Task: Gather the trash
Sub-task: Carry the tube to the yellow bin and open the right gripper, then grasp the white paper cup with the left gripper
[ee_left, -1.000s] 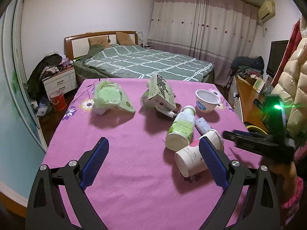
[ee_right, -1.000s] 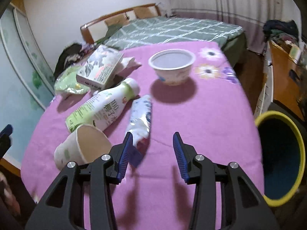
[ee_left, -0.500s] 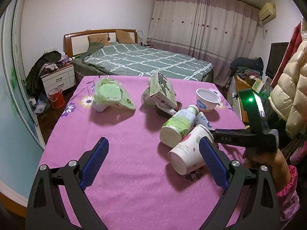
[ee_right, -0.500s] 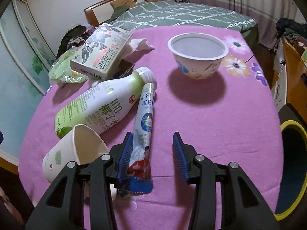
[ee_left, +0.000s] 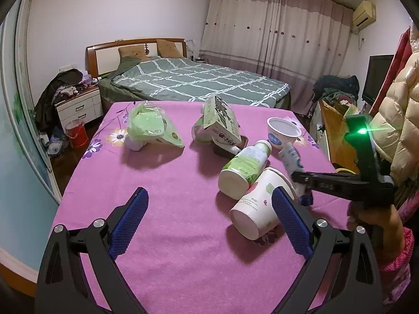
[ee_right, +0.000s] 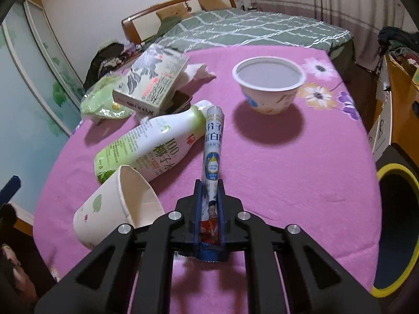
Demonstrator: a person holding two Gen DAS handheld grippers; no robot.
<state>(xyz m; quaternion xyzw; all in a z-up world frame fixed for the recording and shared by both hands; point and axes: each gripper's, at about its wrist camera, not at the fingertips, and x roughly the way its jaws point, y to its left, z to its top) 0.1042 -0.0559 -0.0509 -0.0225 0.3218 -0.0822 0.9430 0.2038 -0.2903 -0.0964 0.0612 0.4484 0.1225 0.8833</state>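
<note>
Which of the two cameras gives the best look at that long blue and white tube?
The right wrist view. There the tube runs up the middle of the picture, print visible, its near end pinched in the right claw. In the left wrist view only a blurred part of the tube shows, beyond the paper cup, partly behind the claw.

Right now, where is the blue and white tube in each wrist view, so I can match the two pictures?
Left wrist view: the tube is at right of centre, behind the paper cup, its near end in the right gripper.
Right wrist view: the tube runs up the centre from the gripper's shut jaws.
Shared landmark: the green and white bottle, lying just left of the tube in both.
</note>
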